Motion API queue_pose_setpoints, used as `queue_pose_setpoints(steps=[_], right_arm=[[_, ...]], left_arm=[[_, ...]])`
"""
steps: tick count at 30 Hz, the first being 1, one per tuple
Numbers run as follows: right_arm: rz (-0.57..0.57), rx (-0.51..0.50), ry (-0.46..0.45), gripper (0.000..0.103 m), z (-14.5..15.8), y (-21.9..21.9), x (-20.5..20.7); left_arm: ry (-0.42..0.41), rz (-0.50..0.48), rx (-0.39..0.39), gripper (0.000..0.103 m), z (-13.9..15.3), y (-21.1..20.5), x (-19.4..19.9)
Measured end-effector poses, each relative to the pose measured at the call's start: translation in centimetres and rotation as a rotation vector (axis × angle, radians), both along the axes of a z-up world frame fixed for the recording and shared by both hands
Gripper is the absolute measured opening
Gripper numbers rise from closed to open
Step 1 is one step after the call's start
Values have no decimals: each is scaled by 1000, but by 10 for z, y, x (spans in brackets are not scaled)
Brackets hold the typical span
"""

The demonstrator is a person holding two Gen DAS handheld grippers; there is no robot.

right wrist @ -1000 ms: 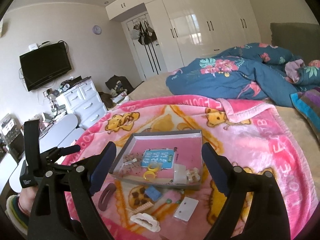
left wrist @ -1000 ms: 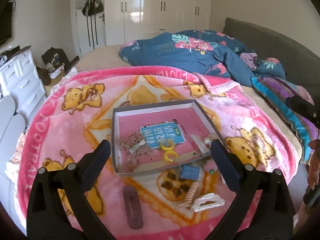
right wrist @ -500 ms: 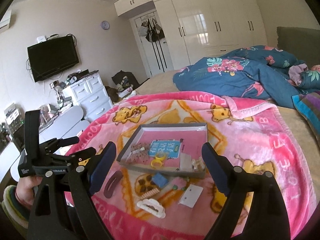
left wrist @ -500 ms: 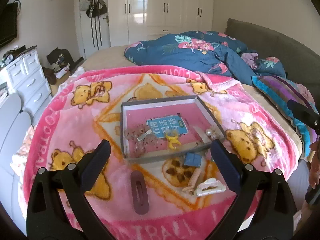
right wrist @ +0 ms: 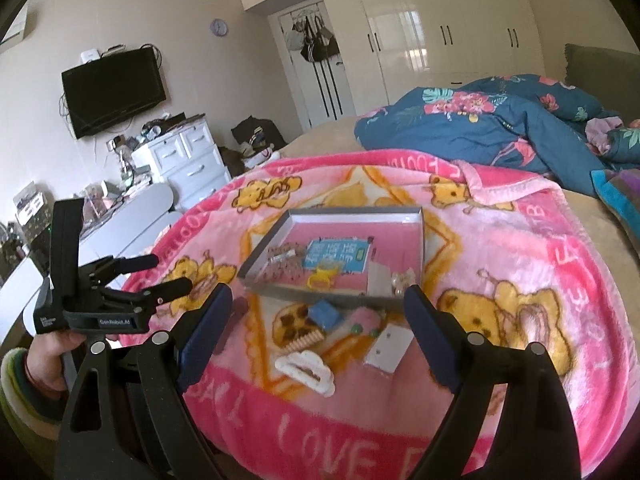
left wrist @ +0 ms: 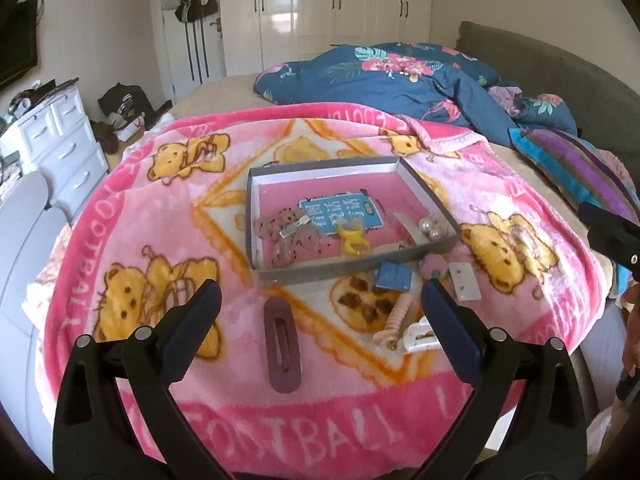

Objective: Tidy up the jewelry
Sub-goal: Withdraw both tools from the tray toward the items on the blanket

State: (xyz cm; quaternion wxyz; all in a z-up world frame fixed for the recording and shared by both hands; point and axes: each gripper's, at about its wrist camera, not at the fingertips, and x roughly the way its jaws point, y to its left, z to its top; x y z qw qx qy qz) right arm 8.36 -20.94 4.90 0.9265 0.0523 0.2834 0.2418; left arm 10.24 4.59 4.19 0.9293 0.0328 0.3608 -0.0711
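Both claws hang wide and empty over the foot of the bed, having dropped nearer the pink blanket [left wrist: 152,216] over the past second. Between the tips of the left claw [left wrist: 320,300] lies a maroon hair clip [left wrist: 283,350]; just ahead of the right claw [right wrist: 318,304] sit a white claw clip [right wrist: 306,370] and a white card [right wrist: 389,349]. Beyond both stands the grey tray [left wrist: 430,196], already holding pearls and a yellow clip. Sorting appears about to begin.
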Motion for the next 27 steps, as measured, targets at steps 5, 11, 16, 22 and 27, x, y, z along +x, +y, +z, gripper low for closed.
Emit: queue_pose_setpoints(steps=[5, 11, 16, 22, 27], right_arm=[[20, -19, 20, 87, -14, 3, -7], [42, -57, 39, 93, -32, 11, -14], [71, -98, 69, 93, -51, 21, -17], [95, -153, 103, 93, -77, 34, -12], [125, -206, 136, 93, -101, 48, 0]], left_arm=[[9, 3, 4, 94, -8, -1, -7], [22, -4, 10, 94, -18, -3, -16], [47, 1, 4, 94, -31, -1, -20], [89, 13, 4, 94, -49, 5, -16], [123, 16, 1, 94, -62, 10, -11]])
